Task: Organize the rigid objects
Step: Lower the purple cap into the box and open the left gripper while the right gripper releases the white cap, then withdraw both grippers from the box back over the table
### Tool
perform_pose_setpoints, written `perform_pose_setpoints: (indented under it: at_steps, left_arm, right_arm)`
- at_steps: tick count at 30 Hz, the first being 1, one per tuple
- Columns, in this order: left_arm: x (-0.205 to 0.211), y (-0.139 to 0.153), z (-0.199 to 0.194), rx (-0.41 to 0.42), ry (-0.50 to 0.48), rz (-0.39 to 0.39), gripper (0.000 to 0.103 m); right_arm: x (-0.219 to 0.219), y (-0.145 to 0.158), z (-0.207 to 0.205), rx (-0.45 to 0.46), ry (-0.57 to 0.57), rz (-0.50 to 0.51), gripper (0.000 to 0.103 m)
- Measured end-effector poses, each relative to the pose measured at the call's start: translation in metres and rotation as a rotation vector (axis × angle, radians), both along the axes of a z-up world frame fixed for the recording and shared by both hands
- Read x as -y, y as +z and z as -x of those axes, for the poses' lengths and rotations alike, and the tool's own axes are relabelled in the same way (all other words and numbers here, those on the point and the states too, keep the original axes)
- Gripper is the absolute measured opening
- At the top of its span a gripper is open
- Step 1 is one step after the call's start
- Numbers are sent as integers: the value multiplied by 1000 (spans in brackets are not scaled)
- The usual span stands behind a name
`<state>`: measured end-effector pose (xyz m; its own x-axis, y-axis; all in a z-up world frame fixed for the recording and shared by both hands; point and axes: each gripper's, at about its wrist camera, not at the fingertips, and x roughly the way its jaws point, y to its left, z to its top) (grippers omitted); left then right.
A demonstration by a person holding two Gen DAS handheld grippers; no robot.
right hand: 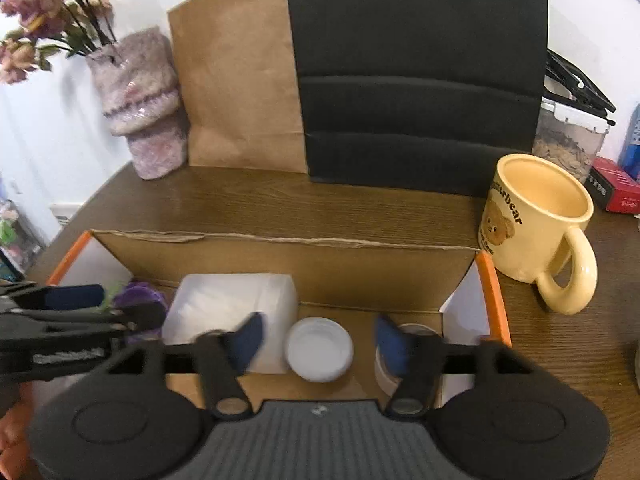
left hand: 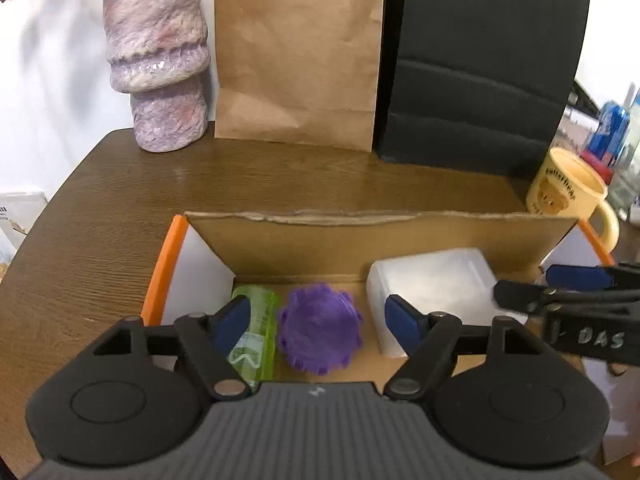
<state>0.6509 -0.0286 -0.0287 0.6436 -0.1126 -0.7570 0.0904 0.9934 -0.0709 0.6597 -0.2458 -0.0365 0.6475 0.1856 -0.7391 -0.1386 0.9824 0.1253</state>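
Cardboard box point(left hand: 360, 240) | left gripper point(left hand: 318, 320) released, angled down | right gripper point(right hand: 318, 340) released, angled down

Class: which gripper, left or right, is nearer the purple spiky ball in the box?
Left. The left gripper hangs right over the purple spiky ball; the right gripper is farther along, over the white lid.

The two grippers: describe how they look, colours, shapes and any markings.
Both are built alike. The left gripper has a ribbed grey body, two round black discs at its sides, black linkage bars with silver pivot pins, and dark blue fingers. The right gripper matches it. Seen from the left wrist, the right gripper's black side carries whitish handwritten letters, roughly "DAS". No cables or sleeves show.
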Motion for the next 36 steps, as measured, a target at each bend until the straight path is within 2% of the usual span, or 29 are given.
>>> perform_pose_setpoints:
  at_steps: [8,14,18,20,22,25,29,32,36]
  left_arm:
    - [-5,32,17,32,12,18,78]
    - [-9,62,44,34,4,26,80]
    - [-10,89,74,78,9,20,82]
    - [-8,100,95,125,4,17,87]
    - [-6,107,123,216,-9,21,90]
    - [-3,115,164,353,-30,13,92]
    - [-1,121,208,480,-62,3,93]
    - [-1,122,236,554,-54,-12,93]
    - [-3,121,264,596,-64,3,96]
  right_arm:
    - [2,23,14,20,10,21,67]
    - [18,49,49,53,11,56,68]
    - [24,69,79,90,-1,43,68]
    - [27,80,102,147,17,13,71]
    - [26,87,128,217,30,25,80]
    - [25,95,165,328,45,52,81]
    - [36,93,210,458,40,-30,89]
    - [41,87,234,498,24,-61,89]
    - [46,83,261,516,6,-74,89]
